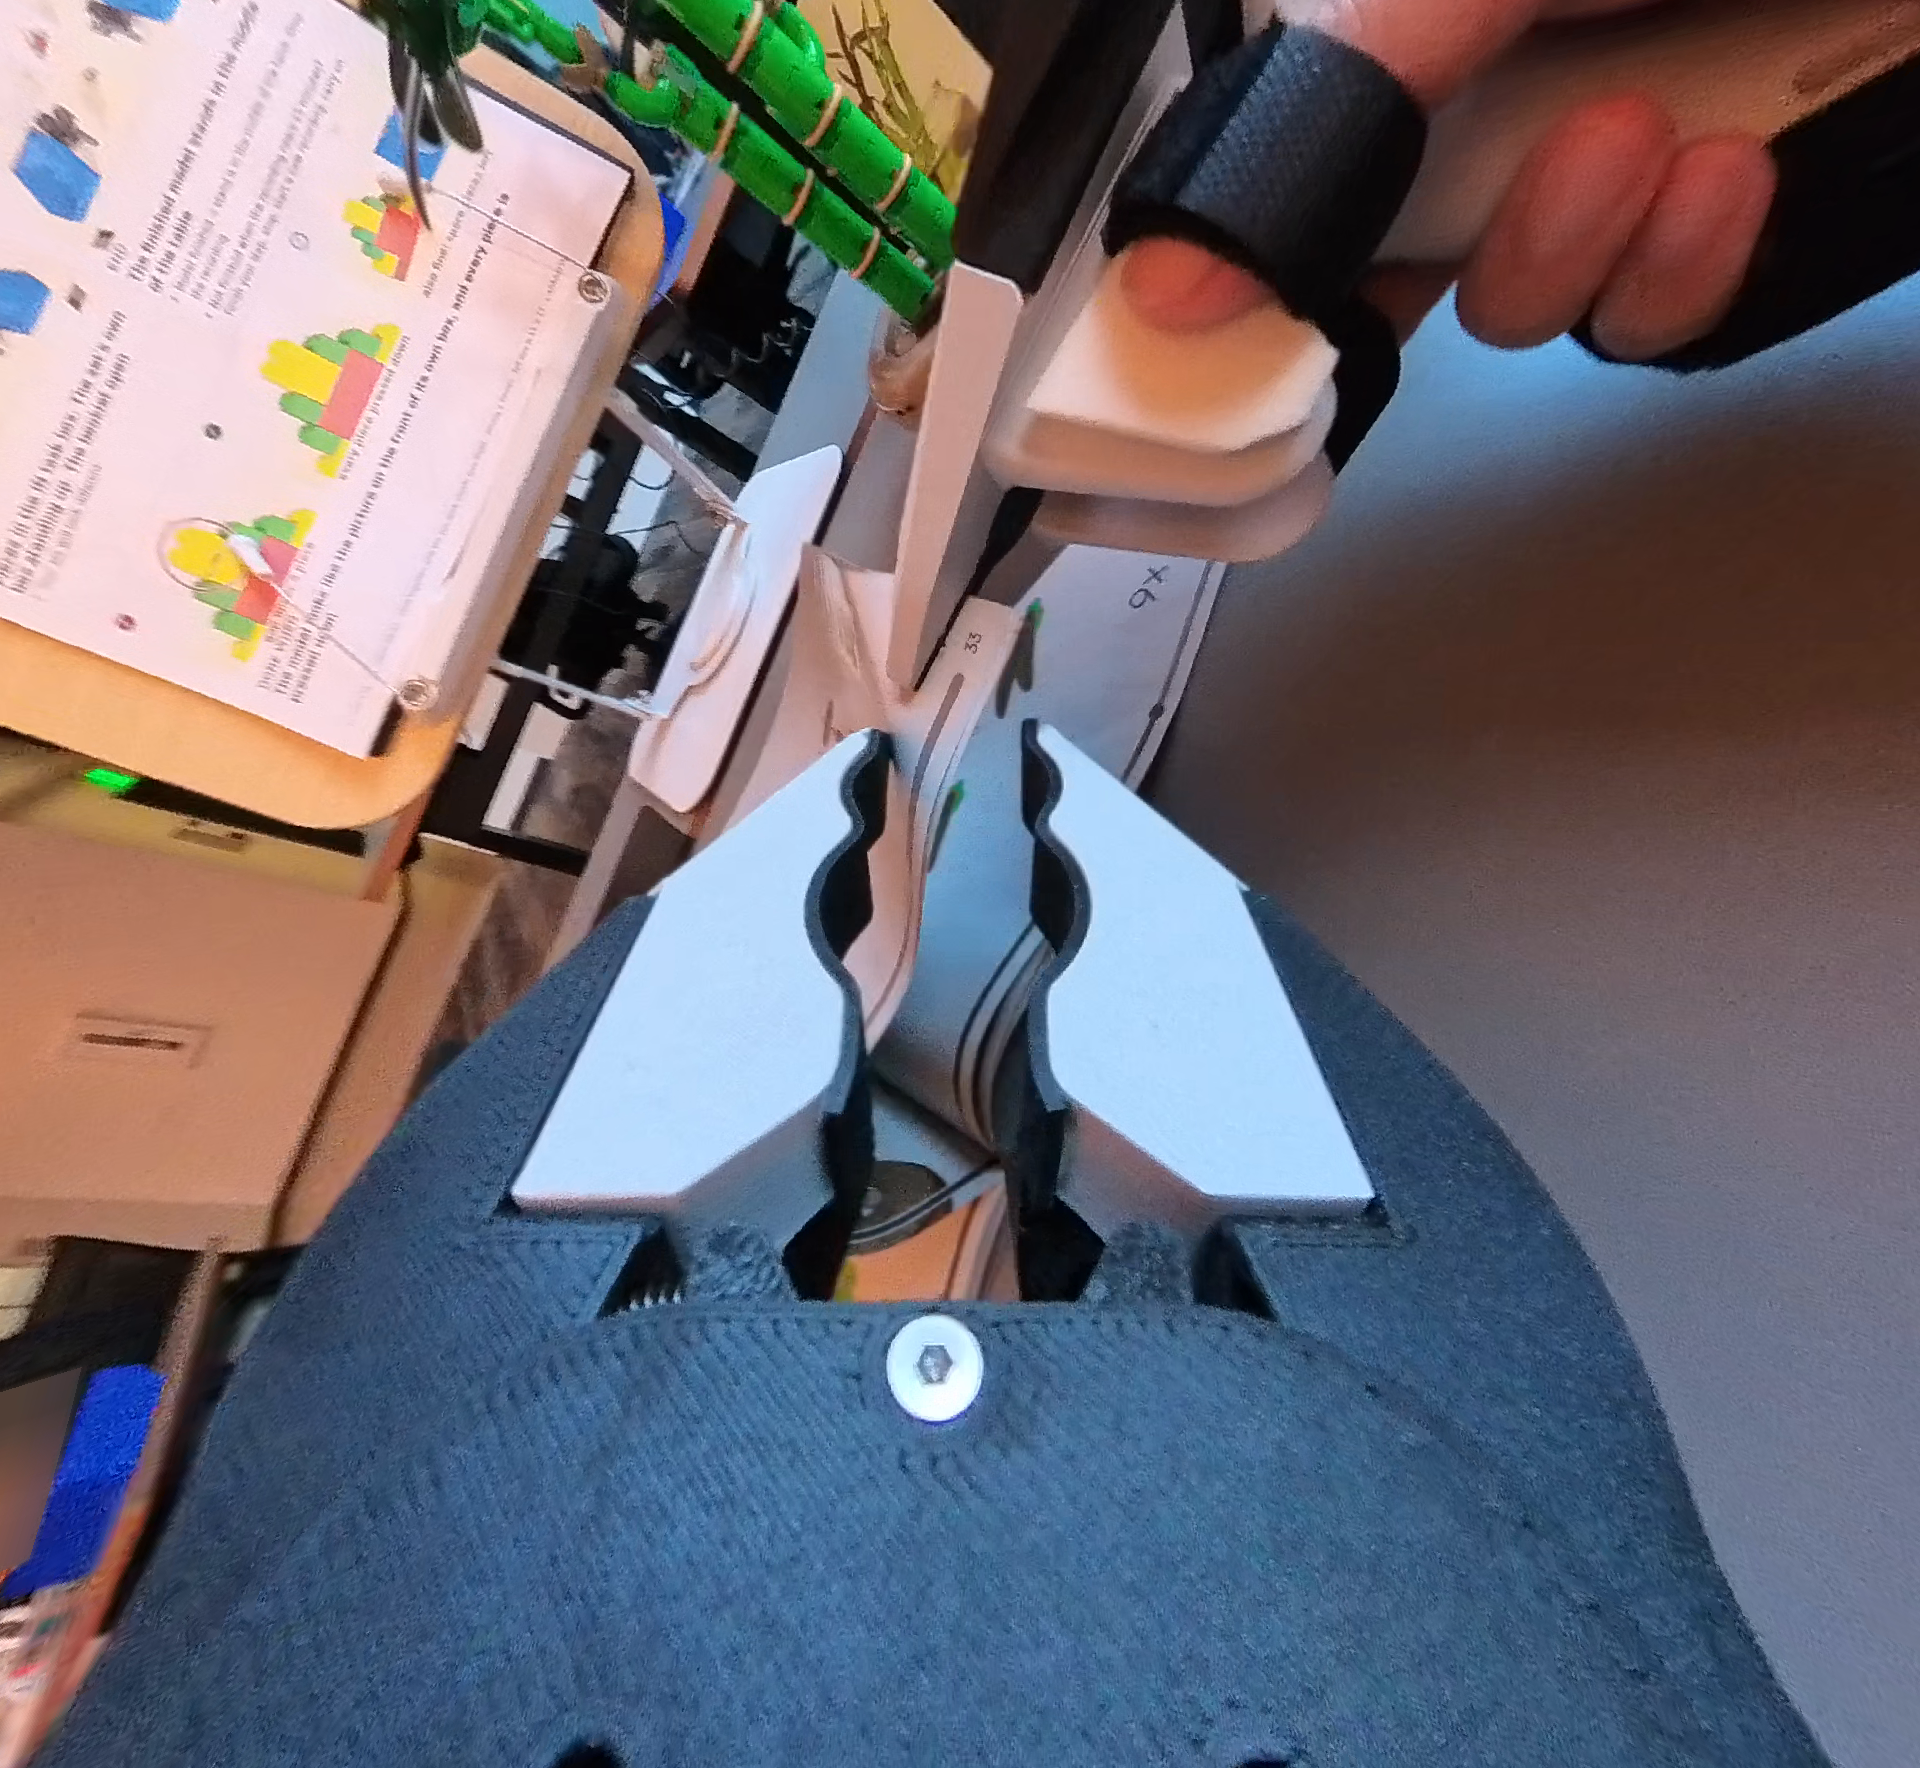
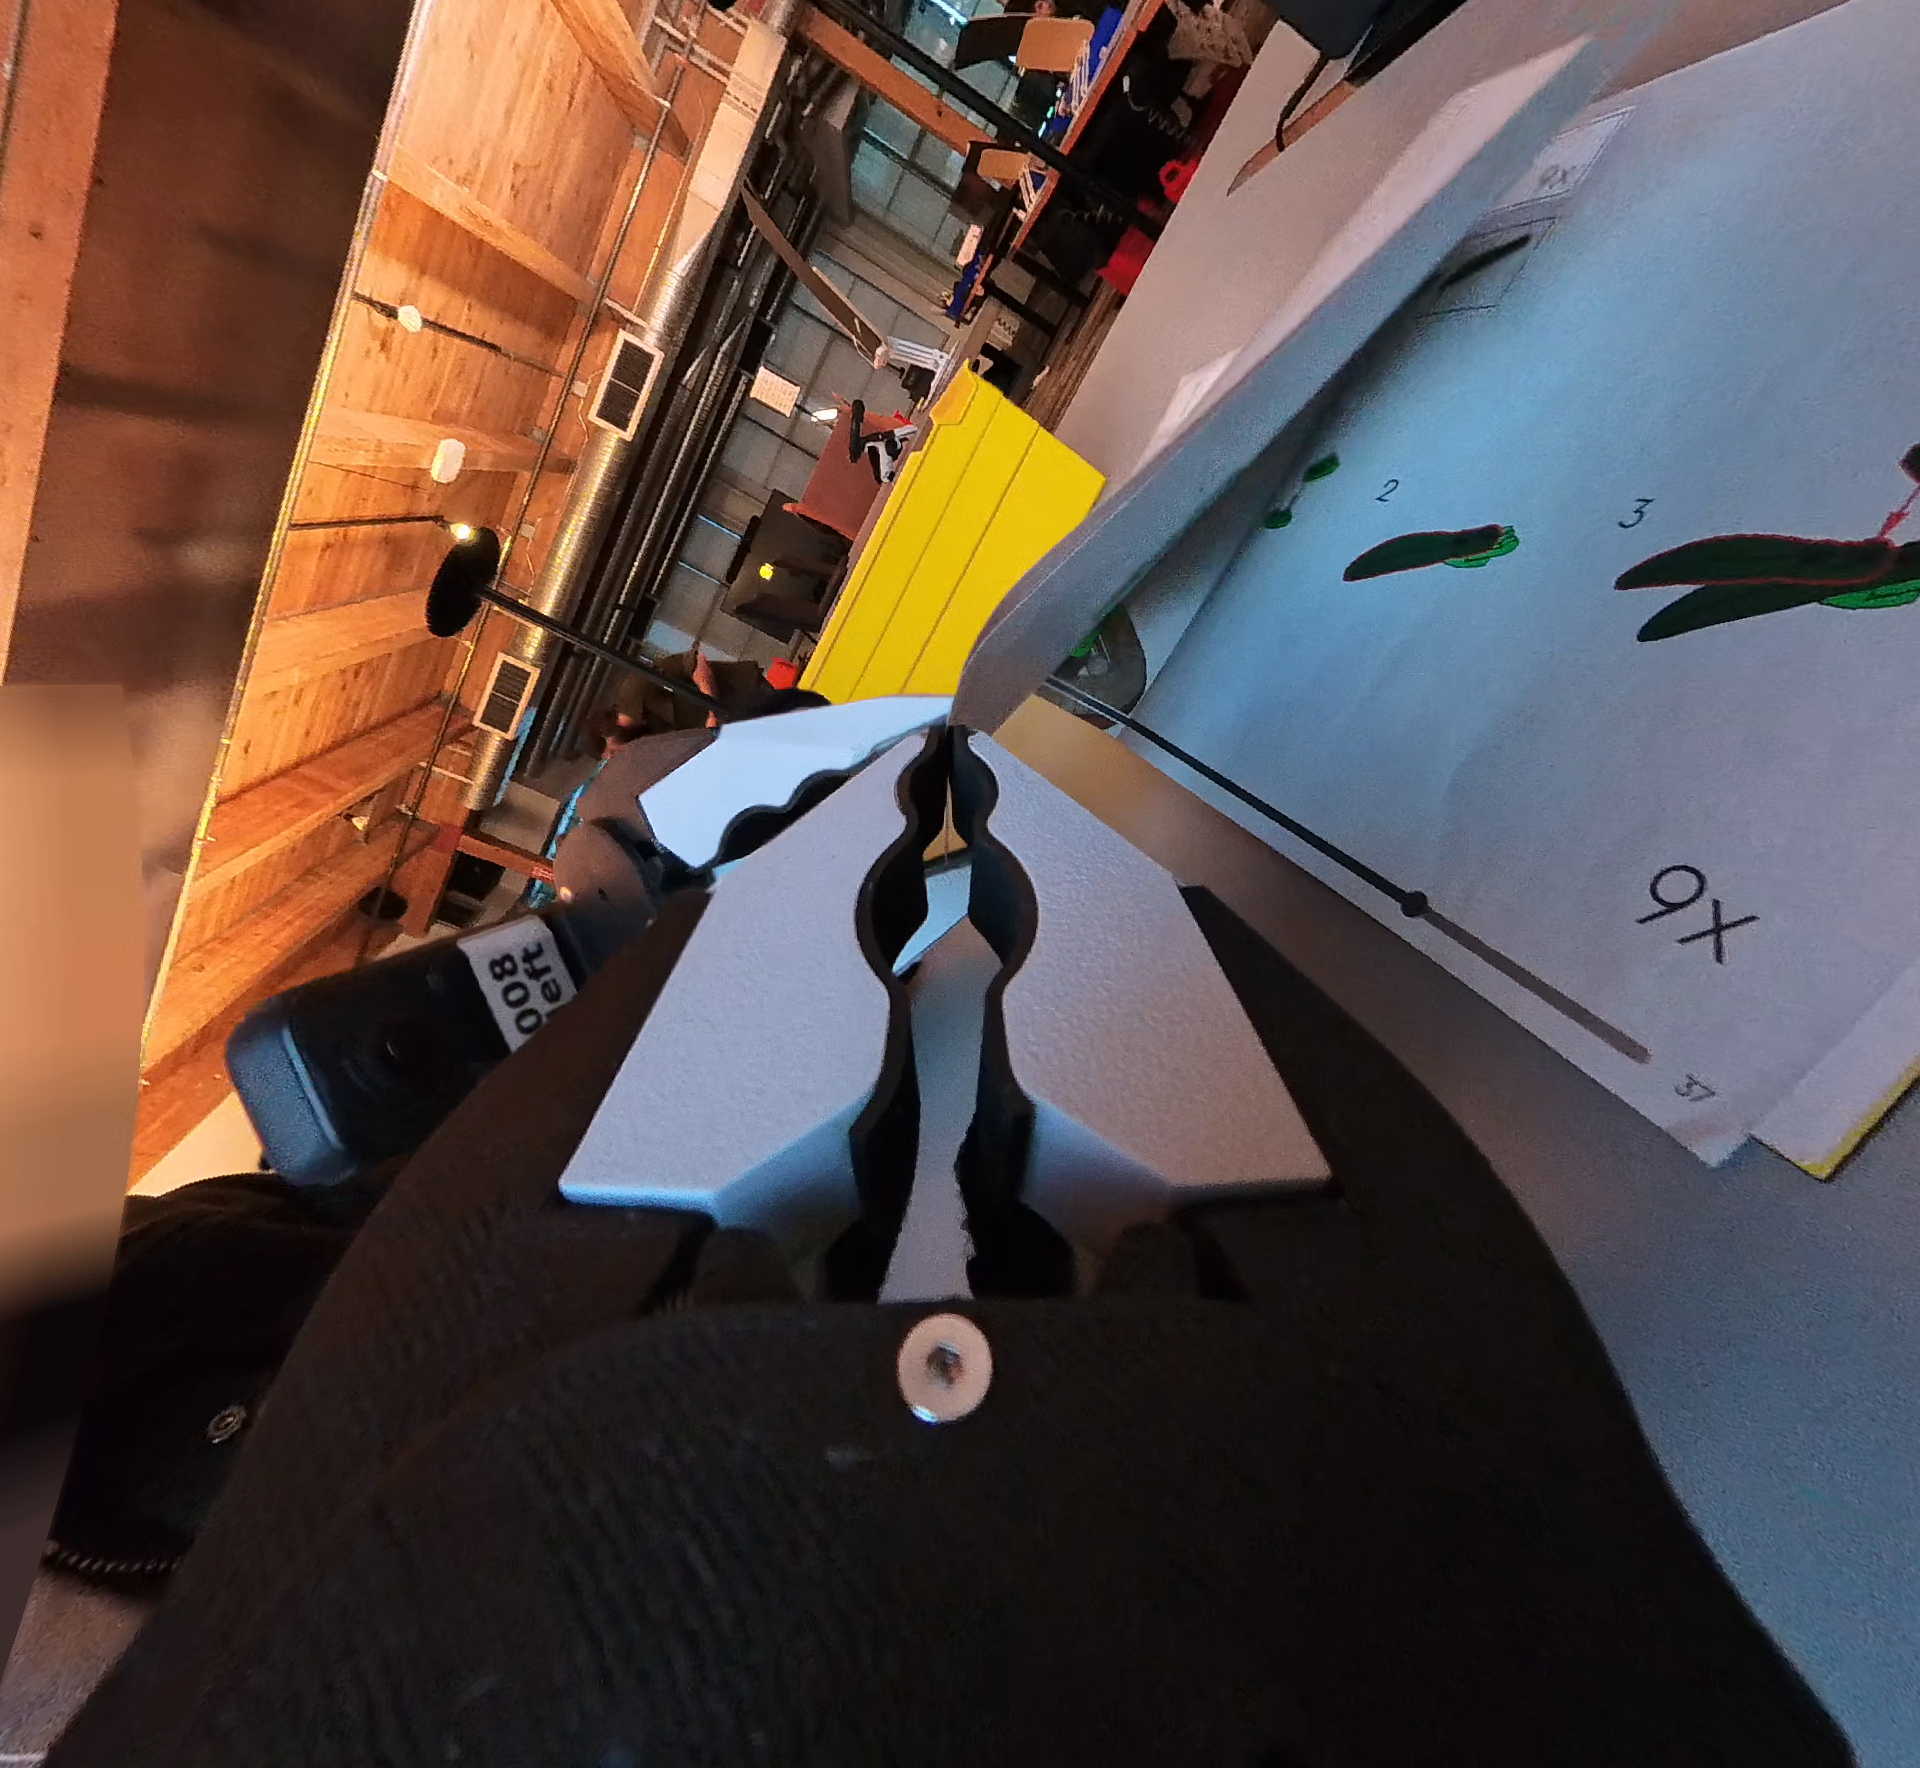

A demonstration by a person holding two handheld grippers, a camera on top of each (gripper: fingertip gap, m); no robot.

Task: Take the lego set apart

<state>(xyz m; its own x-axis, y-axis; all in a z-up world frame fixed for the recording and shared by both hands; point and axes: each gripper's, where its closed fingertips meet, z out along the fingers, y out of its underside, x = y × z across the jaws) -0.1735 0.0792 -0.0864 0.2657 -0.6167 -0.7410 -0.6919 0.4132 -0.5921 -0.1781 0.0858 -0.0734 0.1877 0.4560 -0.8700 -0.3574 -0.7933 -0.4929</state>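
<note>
The lego set is a green bamboo-like model (image 1: 774,82) with tan rings, at the top of the left wrist view, beyond both grippers. An open instruction booklet (image 2: 1558,731) lies on the grey table (image 1: 1558,783). My right gripper (image 2: 948,733) is shut on the corner of a booklet page (image 2: 1195,513) and holds it lifted. In the left wrist view a hand (image 1: 1621,56) holds that gripper, and its white fingers (image 1: 940,492) pinch the page. My left gripper (image 1: 954,752) is open, with curled booklet pages (image 1: 966,669) just ahead of its tips. It also shows in the right wrist view (image 2: 769,783).
A printed sheet with brick pictures on a wooden board (image 1: 312,347) stands at the left. A pale wooden box (image 1: 187,991) sits below it. A yellow bin (image 2: 956,555) is beyond the table edge. A blue object (image 1: 94,1469) lies at the lower left. The grippers are tip to tip, or close to it. The green bamboo-like model (image 1: 774,82) is about 20 cm from both grippers' fingertips.
</note>
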